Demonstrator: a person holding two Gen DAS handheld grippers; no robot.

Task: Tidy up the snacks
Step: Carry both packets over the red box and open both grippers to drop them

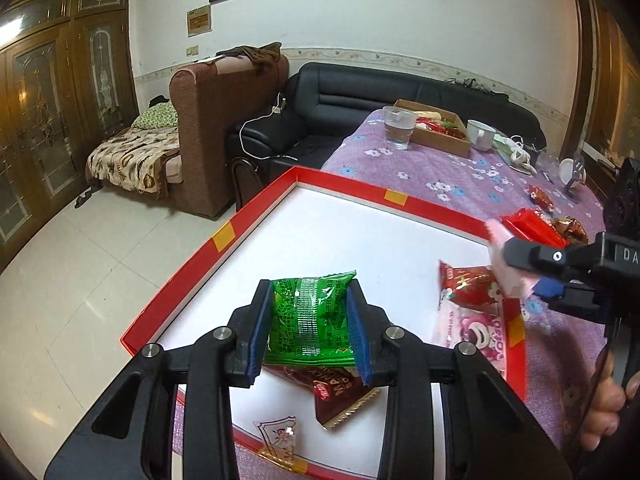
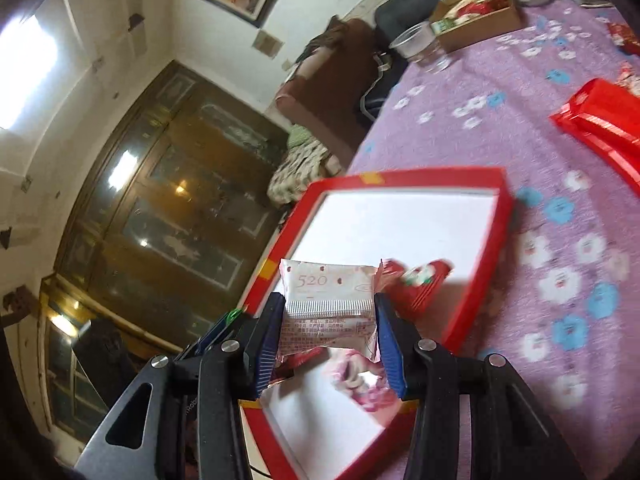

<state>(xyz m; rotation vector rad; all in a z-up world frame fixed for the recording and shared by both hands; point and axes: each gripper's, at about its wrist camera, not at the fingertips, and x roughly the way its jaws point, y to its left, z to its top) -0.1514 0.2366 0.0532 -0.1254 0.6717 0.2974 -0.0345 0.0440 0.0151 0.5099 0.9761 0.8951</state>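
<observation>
My left gripper [image 1: 310,286] is shut on a green snack packet [image 1: 310,320] and holds it just above the near part of a red-rimmed tray [image 1: 224,236] with a white floor. In the tray lie a red bear-print packet [image 1: 468,288], a pink cartoon packet [image 1: 472,332], a brown packet [image 1: 340,396] and a small clear packet [image 1: 280,440]. My right gripper [image 2: 328,300] is shut on a white-and-pink packet [image 2: 328,292] marked "520", over the tray's [image 2: 480,264] near right side. That right gripper [image 1: 516,268] also shows from the side in the left wrist view.
The tray lies on a purple floral tablecloth [image 1: 420,168]. A long red packet [image 2: 600,120] and other loose snacks [image 1: 540,196] lie right of the tray. At the far end stand a glass cup [image 1: 398,126], a cardboard box of snacks [image 1: 440,128] and a white mug [image 1: 480,134].
</observation>
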